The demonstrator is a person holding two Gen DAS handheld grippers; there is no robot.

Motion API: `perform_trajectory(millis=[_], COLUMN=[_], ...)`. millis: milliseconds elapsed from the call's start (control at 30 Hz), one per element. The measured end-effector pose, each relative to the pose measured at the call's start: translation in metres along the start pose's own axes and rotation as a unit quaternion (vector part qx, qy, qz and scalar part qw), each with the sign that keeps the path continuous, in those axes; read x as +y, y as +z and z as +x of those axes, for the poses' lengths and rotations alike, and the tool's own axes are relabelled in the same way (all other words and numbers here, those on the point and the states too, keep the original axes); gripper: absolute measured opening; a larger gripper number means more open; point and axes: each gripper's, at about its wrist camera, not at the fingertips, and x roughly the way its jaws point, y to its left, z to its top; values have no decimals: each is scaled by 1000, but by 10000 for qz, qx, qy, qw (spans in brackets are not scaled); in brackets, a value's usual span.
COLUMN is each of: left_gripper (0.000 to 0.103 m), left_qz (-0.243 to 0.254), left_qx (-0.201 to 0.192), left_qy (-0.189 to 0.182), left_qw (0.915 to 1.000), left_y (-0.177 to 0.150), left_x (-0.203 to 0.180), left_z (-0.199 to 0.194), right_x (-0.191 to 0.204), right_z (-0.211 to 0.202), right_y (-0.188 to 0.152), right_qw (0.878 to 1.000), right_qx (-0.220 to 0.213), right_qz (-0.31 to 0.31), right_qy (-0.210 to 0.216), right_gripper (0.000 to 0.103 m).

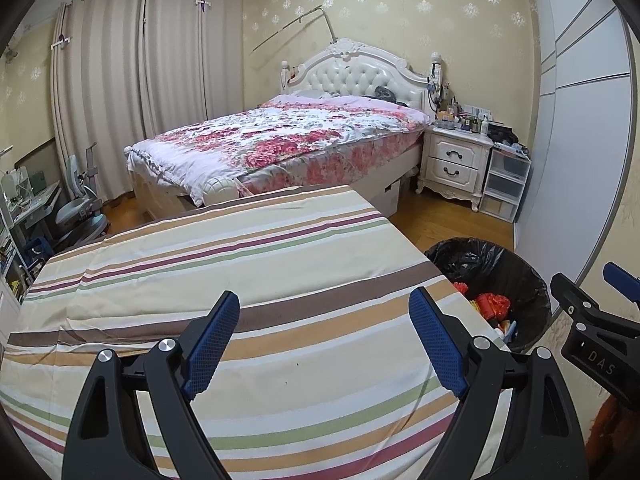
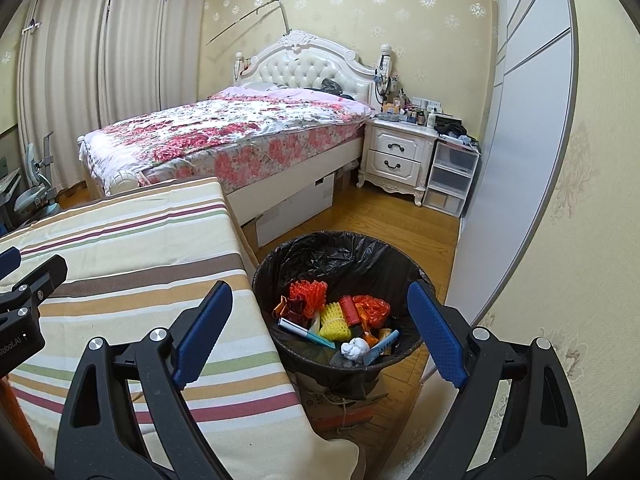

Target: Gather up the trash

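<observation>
Trash [image 2: 340, 320] sits binned just ahead of the wide-open, empty right gripper [image 2: 320, 336], left gripper [image 1: 324, 340] likewise wide over bare cloth [image 1: 240, 264]; probably light, crushable scraps, pinch mid-body.

One bin [image 2: 340, 256] stands beside one striped tabletop [image 2: 132, 248]. Beyond the tabletop are one bed [image 2: 224, 136], one nightstand [image 2: 400, 152] with two drawers, one chair [image 1: 80, 204].
</observation>
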Motion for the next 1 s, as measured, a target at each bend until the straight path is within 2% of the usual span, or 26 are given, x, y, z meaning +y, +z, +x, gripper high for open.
perform_trajectory(millis=[1000], left_gripper=[84], left_qz=[5], left_qx=[17], left_qy=[-3], left_qw=[10000], left_y=[-2], left_x=[-3], left_z=[1], right_x=[1], right_z=[0], right_y=[0], right_qw=[10000], right_qx=[-1], right_qz=[-1], right_qy=[-7], right_gripper=[87])
